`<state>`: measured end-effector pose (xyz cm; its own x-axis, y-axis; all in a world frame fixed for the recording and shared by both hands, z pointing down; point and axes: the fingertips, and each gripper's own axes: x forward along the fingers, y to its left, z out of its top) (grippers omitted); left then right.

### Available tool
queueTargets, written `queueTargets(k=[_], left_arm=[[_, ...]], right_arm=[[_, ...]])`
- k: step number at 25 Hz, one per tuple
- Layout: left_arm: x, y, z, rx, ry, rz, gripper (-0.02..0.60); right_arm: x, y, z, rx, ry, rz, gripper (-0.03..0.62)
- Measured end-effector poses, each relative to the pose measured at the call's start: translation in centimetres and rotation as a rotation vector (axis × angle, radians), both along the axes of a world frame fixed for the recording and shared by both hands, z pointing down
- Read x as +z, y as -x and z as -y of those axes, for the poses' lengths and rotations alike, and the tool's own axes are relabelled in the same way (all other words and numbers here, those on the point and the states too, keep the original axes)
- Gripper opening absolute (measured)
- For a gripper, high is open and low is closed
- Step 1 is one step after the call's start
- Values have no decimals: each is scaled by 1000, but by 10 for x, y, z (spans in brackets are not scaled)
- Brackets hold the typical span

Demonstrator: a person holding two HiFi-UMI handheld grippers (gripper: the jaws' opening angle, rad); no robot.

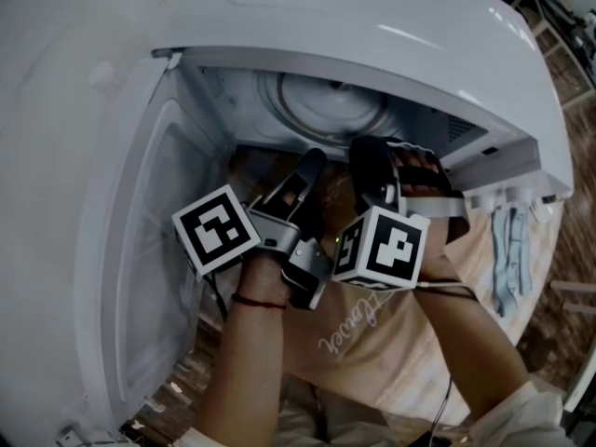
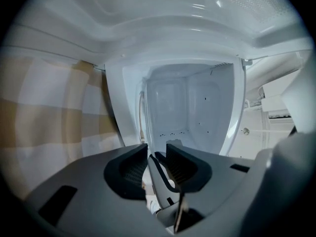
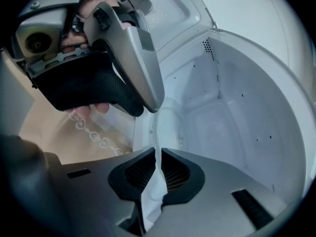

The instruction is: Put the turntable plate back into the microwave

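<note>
Now | left gripper [image 2: 157, 154]: jaws apart | right gripper [image 3: 158, 154]: pinching turntable plate [image 3: 151, 197]

On my feed the microwave [image 1: 112, 26] has its door [image 1: 140, 277] swung out left of the cavity. The turntable plate [image 1: 326, 105] is inside, with its near rim between my right gripper's [image 3: 158, 157] jaws. My left gripper [image 1: 312, 163] is just left of it, at the cavity mouth.

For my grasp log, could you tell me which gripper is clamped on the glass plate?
The right gripper: its jaws pinch the thin edge of the turntable plate, whereas the left gripper has its jaws apart, pressing nothing.
</note>
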<state>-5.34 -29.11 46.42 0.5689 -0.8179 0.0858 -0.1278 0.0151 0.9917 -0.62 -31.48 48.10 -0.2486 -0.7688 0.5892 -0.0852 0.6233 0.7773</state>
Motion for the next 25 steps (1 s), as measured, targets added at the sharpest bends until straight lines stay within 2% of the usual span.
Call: queueTargets(k=[10, 19, 25], left_arm=[[1, -1, -5, 10, -5, -2, 107], [-2, -9, -7, 31, -12, -100, 107], [-1, -13, -12, 43, -5, -126, 106]], right_arm=[[5, 2, 0, -16, 13, -2, 52], [5, 5, -1, -73, 4, -1, 54], [6, 5, -1, -93, 22, -13, 54]])
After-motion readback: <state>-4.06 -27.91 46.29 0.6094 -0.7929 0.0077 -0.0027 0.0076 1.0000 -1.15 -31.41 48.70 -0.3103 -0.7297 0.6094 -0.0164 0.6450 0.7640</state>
